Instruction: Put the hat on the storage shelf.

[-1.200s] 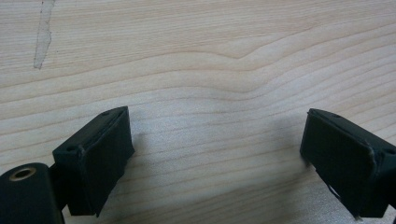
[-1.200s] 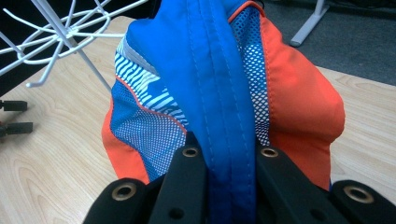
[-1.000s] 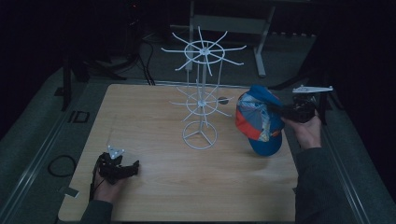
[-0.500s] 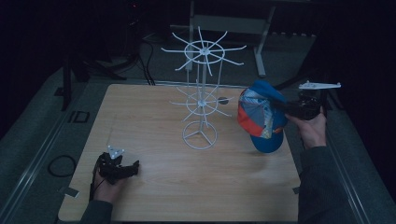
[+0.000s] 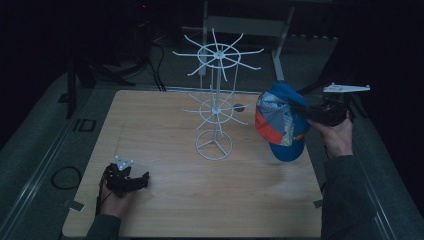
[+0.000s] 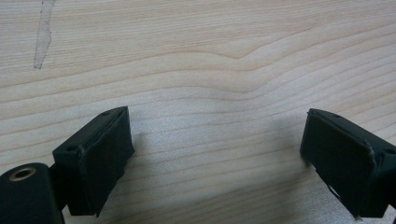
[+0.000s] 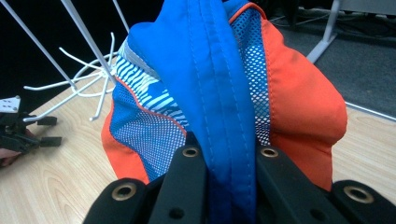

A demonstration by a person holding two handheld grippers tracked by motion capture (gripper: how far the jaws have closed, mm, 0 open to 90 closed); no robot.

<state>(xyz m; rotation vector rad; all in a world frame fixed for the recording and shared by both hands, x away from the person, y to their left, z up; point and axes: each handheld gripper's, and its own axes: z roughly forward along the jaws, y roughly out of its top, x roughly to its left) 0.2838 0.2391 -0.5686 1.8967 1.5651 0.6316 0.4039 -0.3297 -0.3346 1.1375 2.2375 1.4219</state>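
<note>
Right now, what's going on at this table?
A person is working with a tool in each hand. The right tool is shut on the back of a blue and orange cap and holds it in the air at the table's right side, beside a white wire rack that stands on the wooden table. The cap is not yet on any of the rack's arms. The left tool rests open near the front left corner, holding nothing.
</note>
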